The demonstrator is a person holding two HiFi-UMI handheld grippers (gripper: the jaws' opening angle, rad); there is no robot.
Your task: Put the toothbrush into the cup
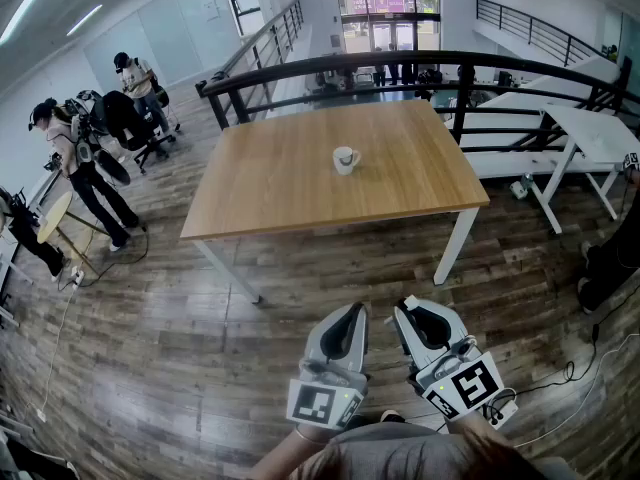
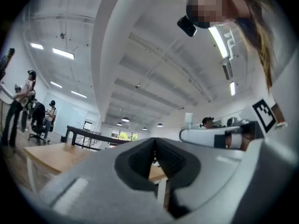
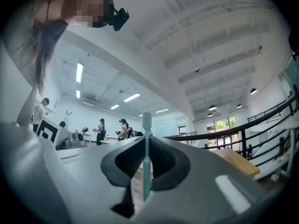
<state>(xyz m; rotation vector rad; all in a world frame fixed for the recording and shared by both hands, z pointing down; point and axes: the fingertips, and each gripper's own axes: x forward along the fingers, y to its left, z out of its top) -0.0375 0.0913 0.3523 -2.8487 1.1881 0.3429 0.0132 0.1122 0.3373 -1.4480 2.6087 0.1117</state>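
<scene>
The wooden table (image 1: 280, 183) stands well apart from the person, with the white cup (image 1: 346, 159) near its middle. Left gripper (image 1: 350, 313): jaws together, empty. Right gripper (image 1: 408, 310): clamped on the pale toothbrush (image 3: 146, 125), which stands upright. Judged step: carry. The next move calls for approaching the table and aligning the brush above the cup.

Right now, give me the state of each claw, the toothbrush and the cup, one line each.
left claw: shut, nothing between its jaws.
right claw: shut on the toothbrush.
toothbrush: gripped upright, one end poking up past the claw tips.
cup: upright on the table, no toothbrush in it.
</scene>
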